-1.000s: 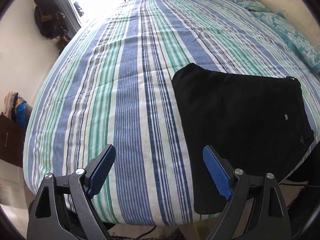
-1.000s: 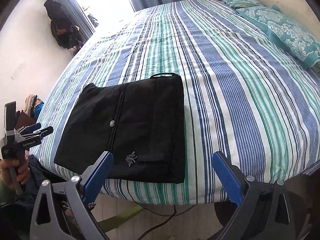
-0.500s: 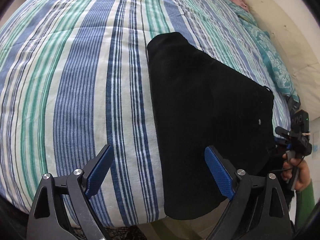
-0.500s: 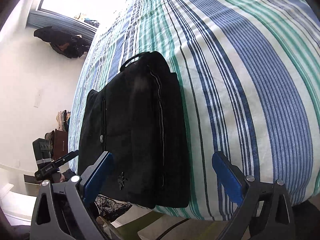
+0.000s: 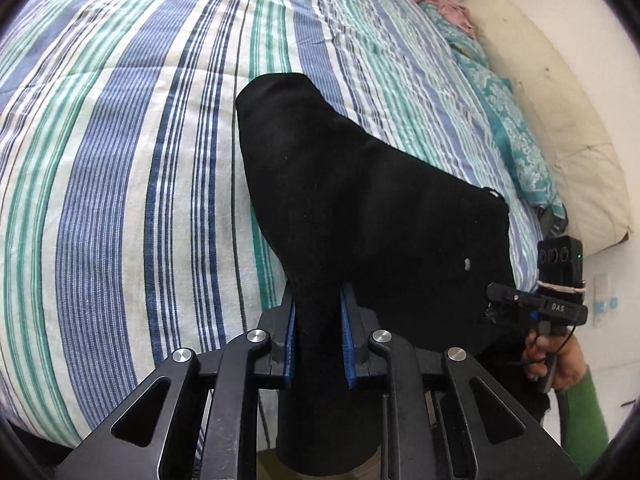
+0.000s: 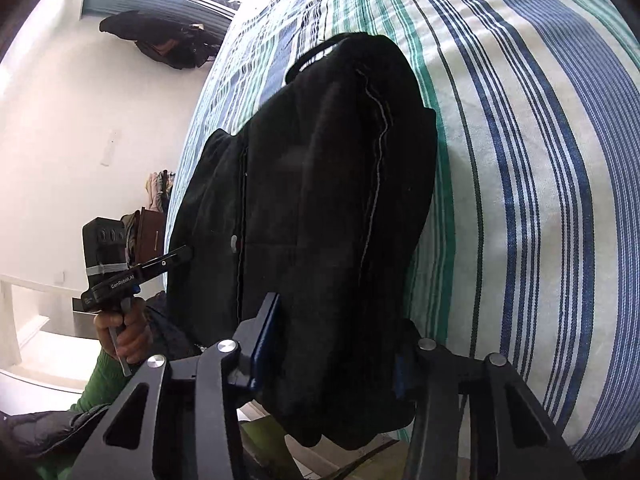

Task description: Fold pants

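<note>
The black pants (image 5: 360, 208) lie folded on the striped bed near its front edge; they also show in the right wrist view (image 6: 320, 184). My left gripper (image 5: 318, 340) is shut on the near left corner of the pants, with cloth bunched between its blue pads. My right gripper (image 6: 332, 344) is shut on the thick near right corner of the pants, which hangs over the bed edge. Each gripper shows in the other's view, at the pants' near edge.
The striped bedspread (image 5: 120, 160) stretches away to the left and far side. Teal pillows (image 5: 516, 140) and a cream cushion (image 5: 560, 120) lie at the right. A dark bag (image 6: 160, 40) hangs on the wall beyond the bed.
Both grippers moved forward onto the pants' near edge and closed on it. They were open and apart from the cloth before.
</note>
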